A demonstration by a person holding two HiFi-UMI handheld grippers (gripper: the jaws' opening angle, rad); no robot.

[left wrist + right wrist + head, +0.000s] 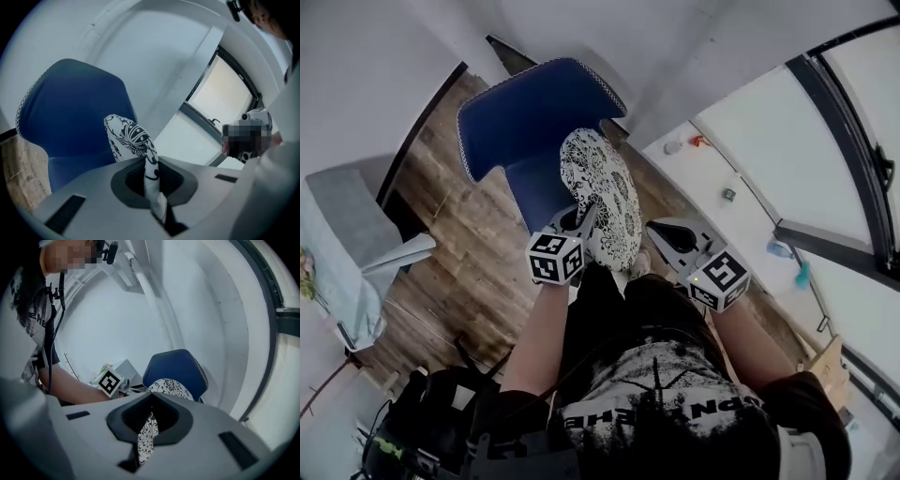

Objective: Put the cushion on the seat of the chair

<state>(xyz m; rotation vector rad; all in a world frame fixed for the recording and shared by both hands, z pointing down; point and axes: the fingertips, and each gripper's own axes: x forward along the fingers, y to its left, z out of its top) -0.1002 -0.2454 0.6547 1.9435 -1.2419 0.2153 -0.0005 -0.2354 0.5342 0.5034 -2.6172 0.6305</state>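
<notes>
You hold the patterned cushion (605,192) at frame centre, your left tool (579,220) and right tool (661,232) each clamped on its near edge, its long axis pointing up-frame over the blue chair seat (532,187).

Wood floor (459,234) is showing below; grey unit (347,211) is sitting left; teal item (803,274) is lying on white ledge (750,202).

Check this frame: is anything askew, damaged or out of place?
Nothing looks damaged or spilled. The patterned cushion stands on edge over the seat of the blue chair, pinched at its near edge by the left tool and right tool, not yet lying flat. That fits mid-placement.
</notes>
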